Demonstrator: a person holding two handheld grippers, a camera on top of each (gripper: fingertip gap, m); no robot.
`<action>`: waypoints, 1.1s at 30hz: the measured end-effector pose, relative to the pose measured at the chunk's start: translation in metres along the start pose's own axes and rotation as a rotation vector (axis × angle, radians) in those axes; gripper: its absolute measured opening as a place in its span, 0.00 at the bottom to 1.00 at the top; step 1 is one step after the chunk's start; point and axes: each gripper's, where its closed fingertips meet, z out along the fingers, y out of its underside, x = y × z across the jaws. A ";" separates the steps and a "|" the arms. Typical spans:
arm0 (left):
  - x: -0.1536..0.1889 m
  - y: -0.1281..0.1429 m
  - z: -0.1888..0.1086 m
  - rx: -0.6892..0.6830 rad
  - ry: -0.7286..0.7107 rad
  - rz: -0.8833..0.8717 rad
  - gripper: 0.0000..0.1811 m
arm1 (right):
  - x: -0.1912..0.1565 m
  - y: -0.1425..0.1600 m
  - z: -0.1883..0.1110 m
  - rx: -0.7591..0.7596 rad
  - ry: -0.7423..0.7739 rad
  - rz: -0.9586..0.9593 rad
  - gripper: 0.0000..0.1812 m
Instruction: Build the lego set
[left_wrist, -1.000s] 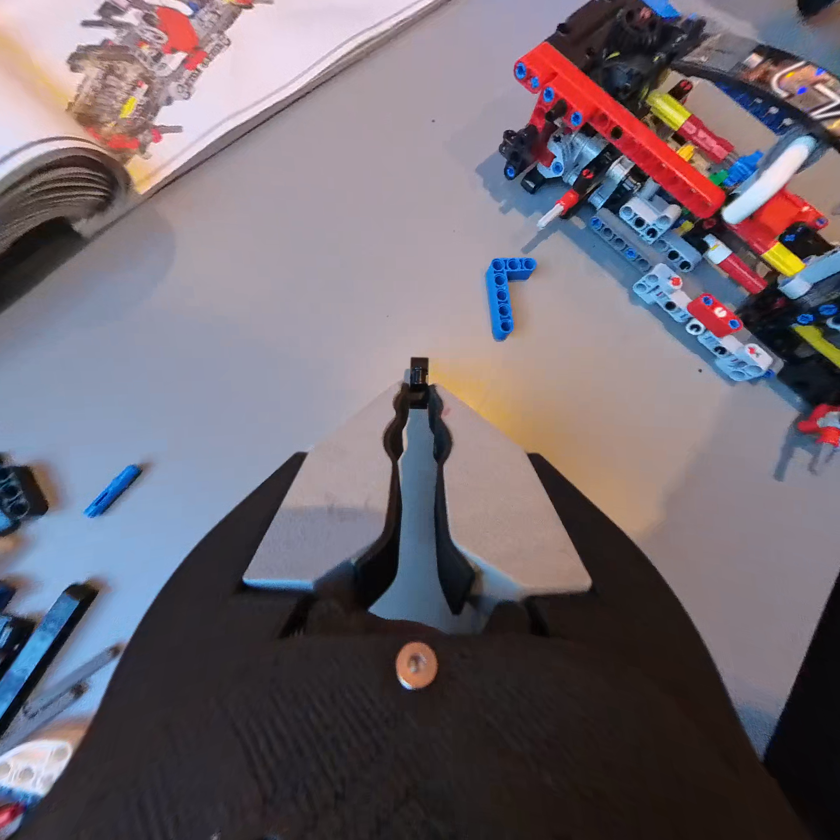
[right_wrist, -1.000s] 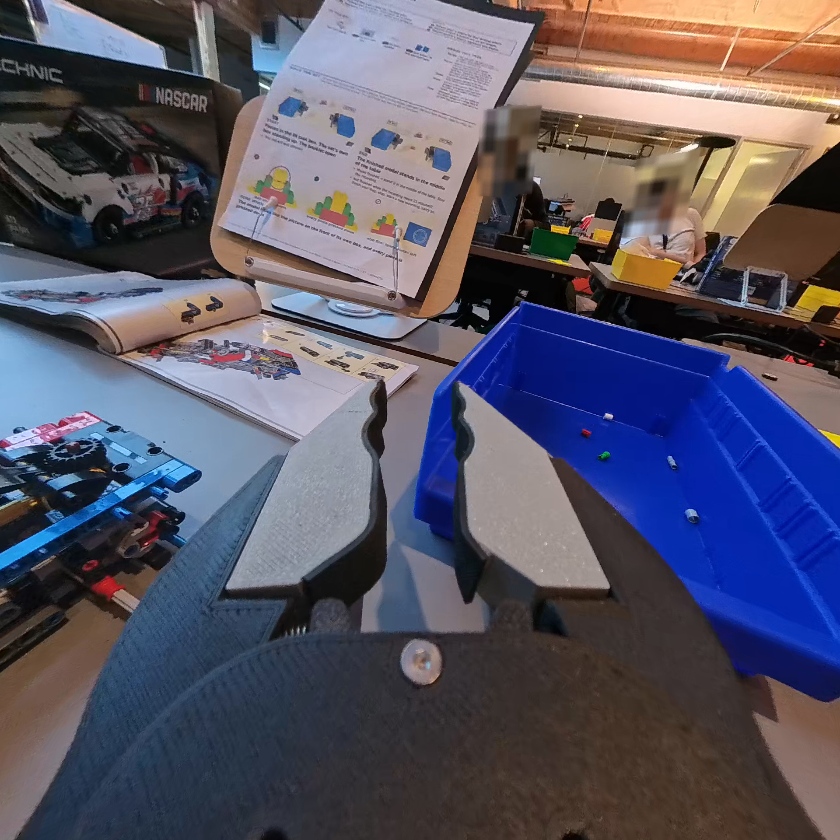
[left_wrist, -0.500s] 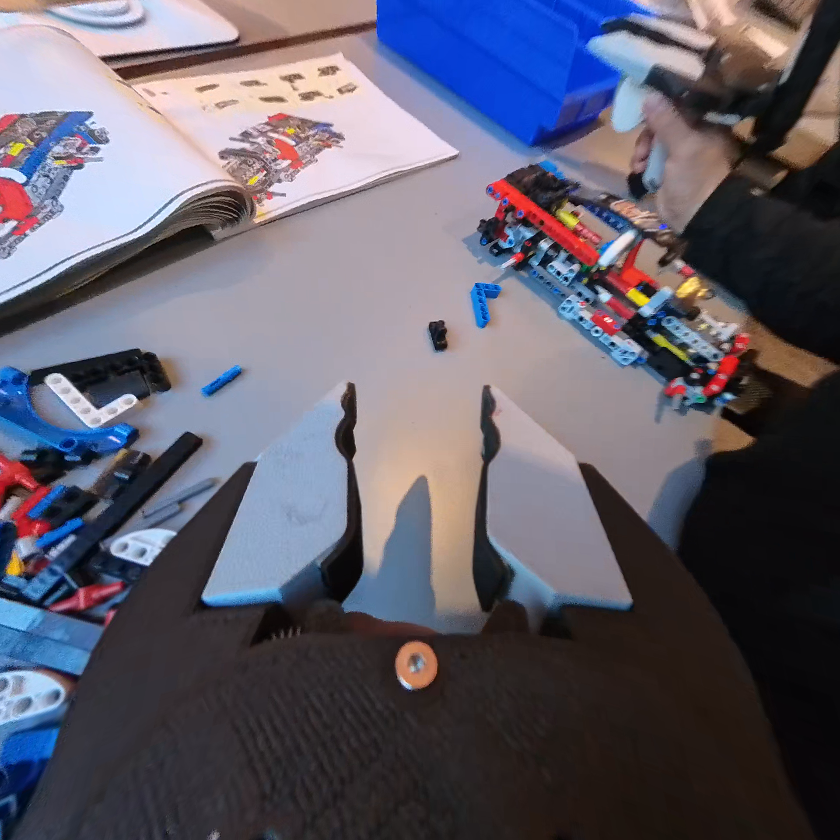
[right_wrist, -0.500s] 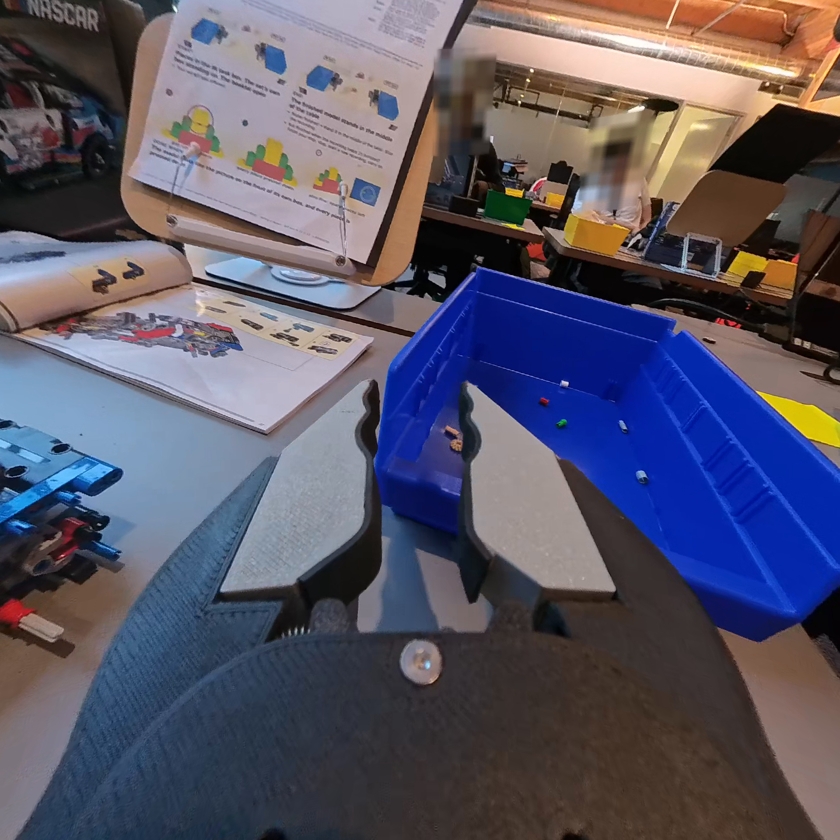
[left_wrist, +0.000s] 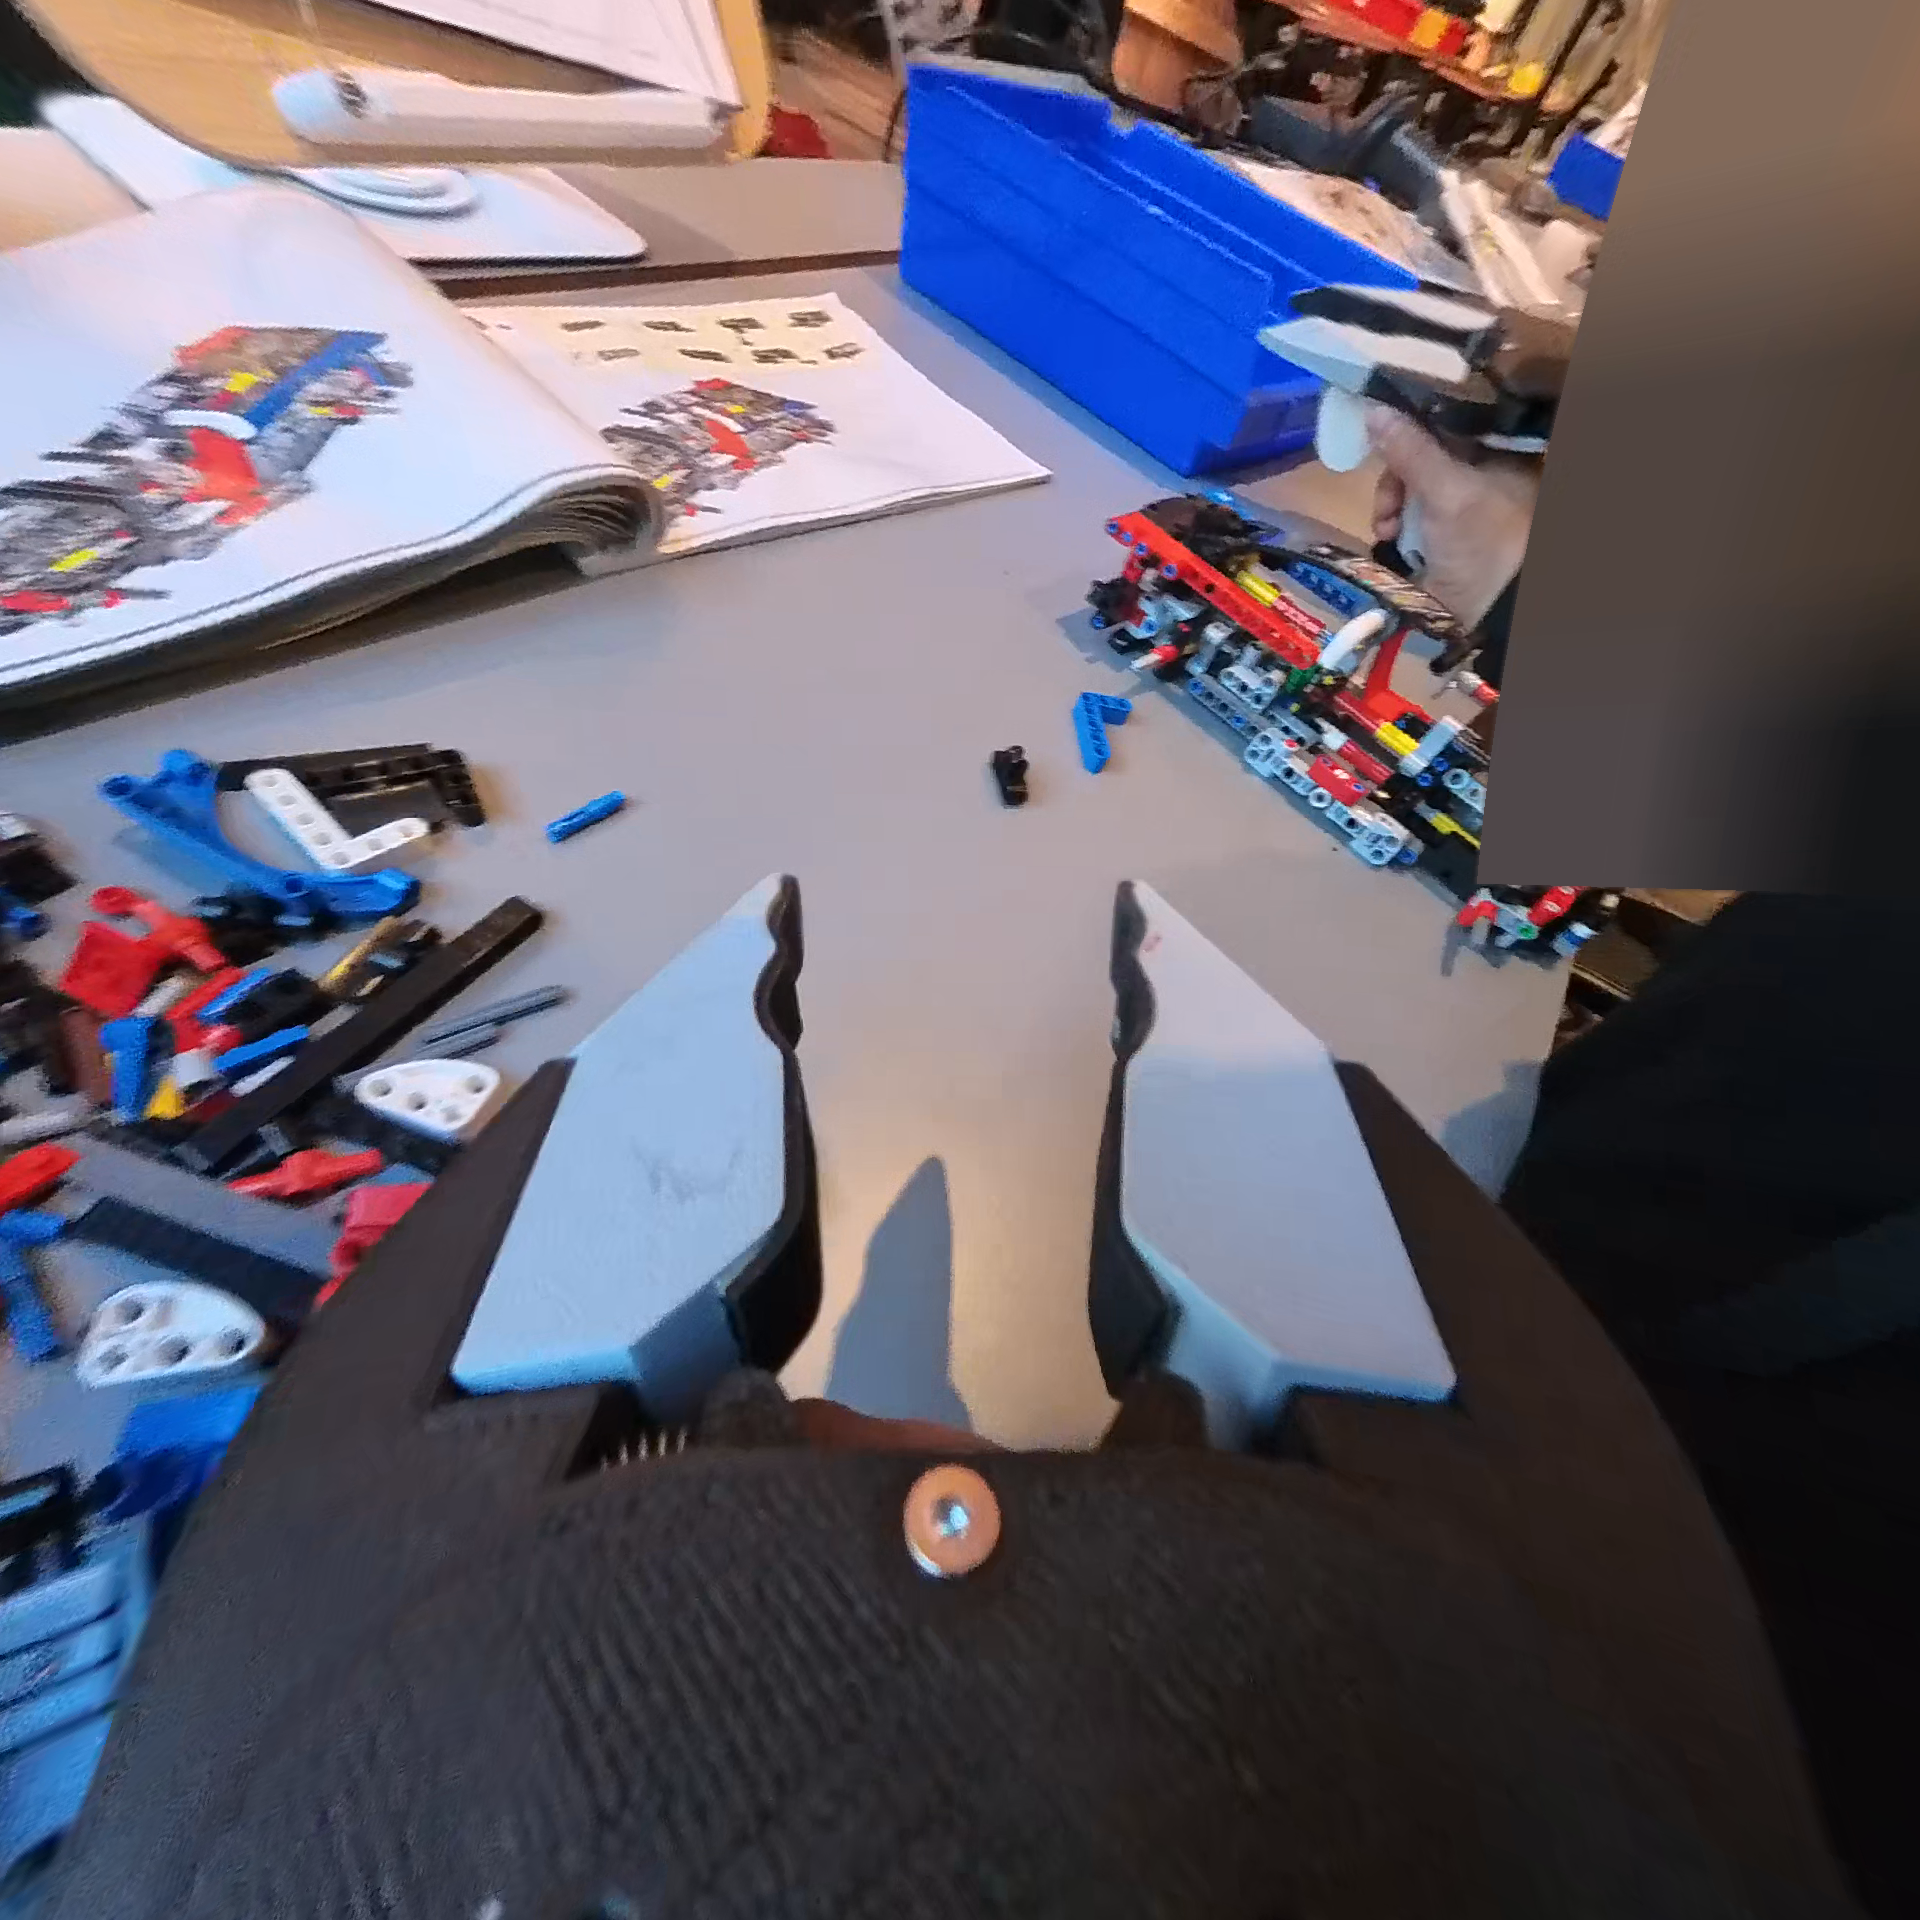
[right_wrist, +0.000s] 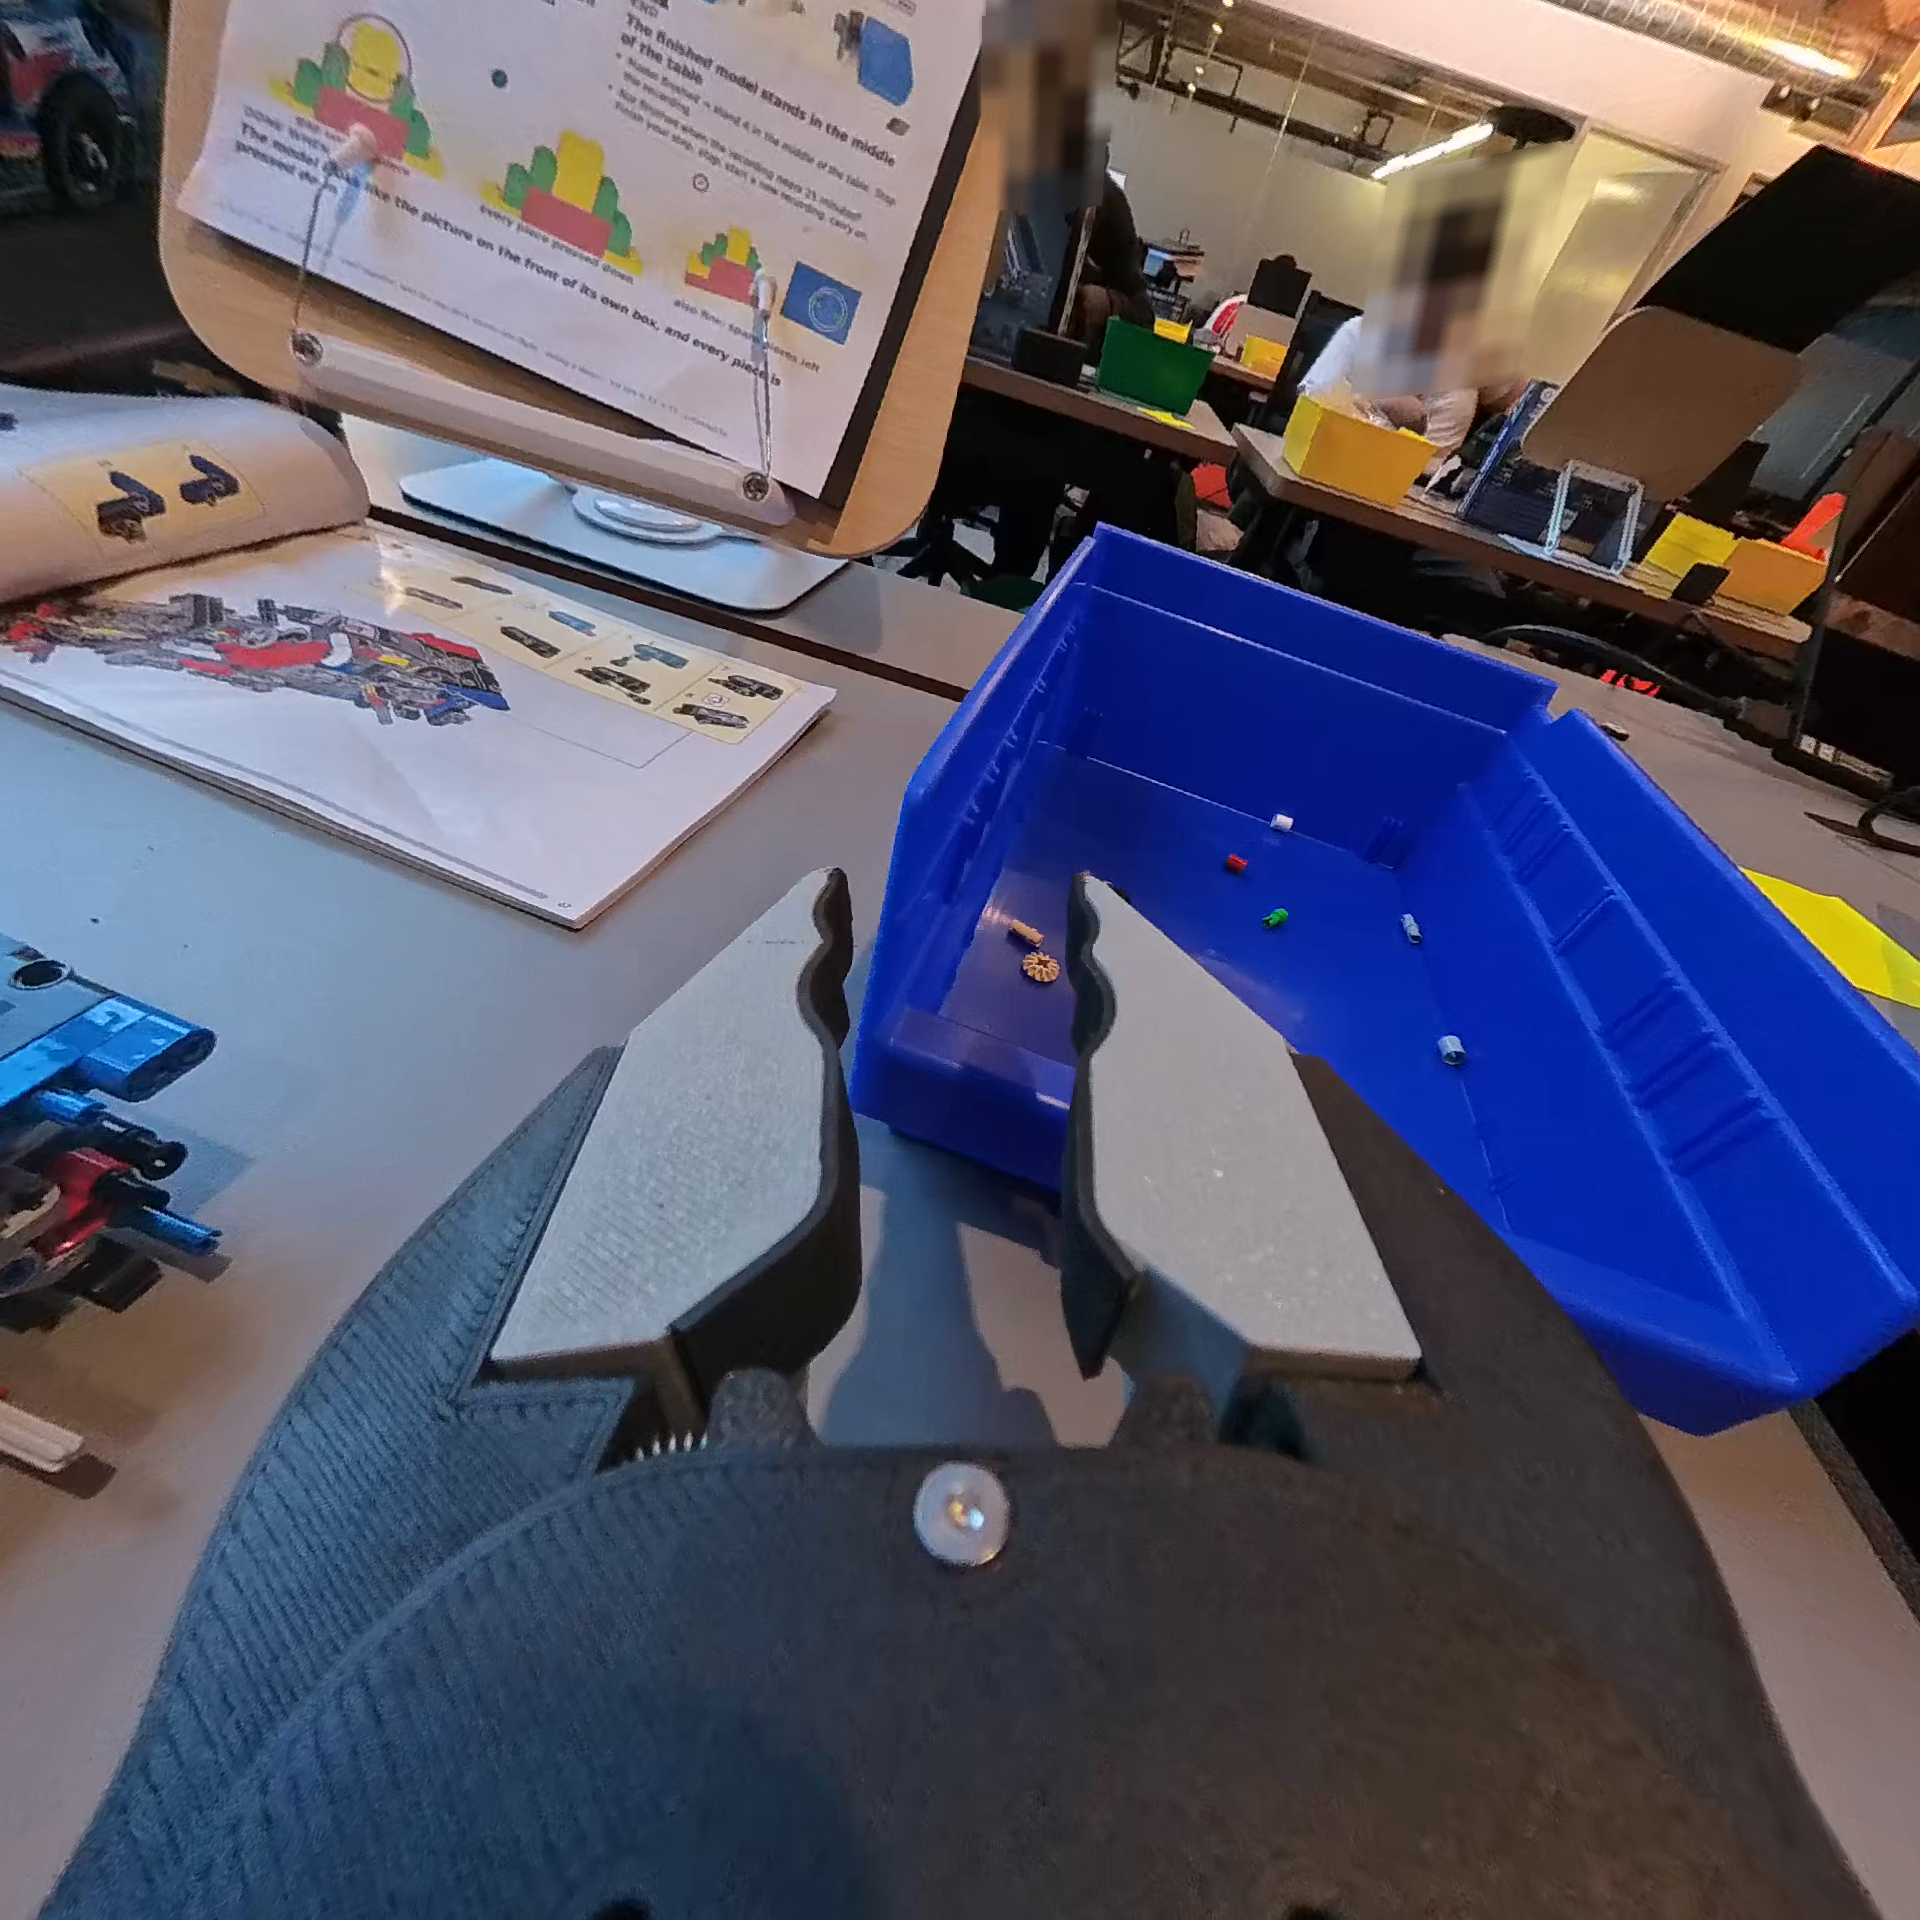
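Above grey table (left_wrist: 831, 665), left gripper (left_wrist: 951, 904) hovers, fingers wide, empty; small black piece (left_wrist: 1009, 776) and blue angle piece (left_wrist: 1093, 725) lie ahead beside half-built model (left_wrist: 1288, 665), likely staged for fitting. Right gripper (right_wrist: 956, 914), fingers moderately apart, empty, points into blue bin (right_wrist: 1558, 1039), probably seeking small part.

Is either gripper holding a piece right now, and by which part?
Nothing held. Left gripper and right gripper are both open and empty; small black piece lies on the table.
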 end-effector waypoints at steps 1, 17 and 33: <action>-0.006 -0.001 -0.004 -0.011 -0.033 0.003 0.31 | 0.000 0.000 0.000 0.004 -0.001 0.001 0.21; -0.100 -0.009 -0.075 -0.154 -0.464 -0.002 0.23 | -0.012 -0.006 -0.003 0.036 -0.070 0.010 0.18; -0.134 -0.002 -0.063 -0.408 -0.503 0.087 0.15 | -0.005 -0.005 -0.003 0.032 -0.063 0.058 0.19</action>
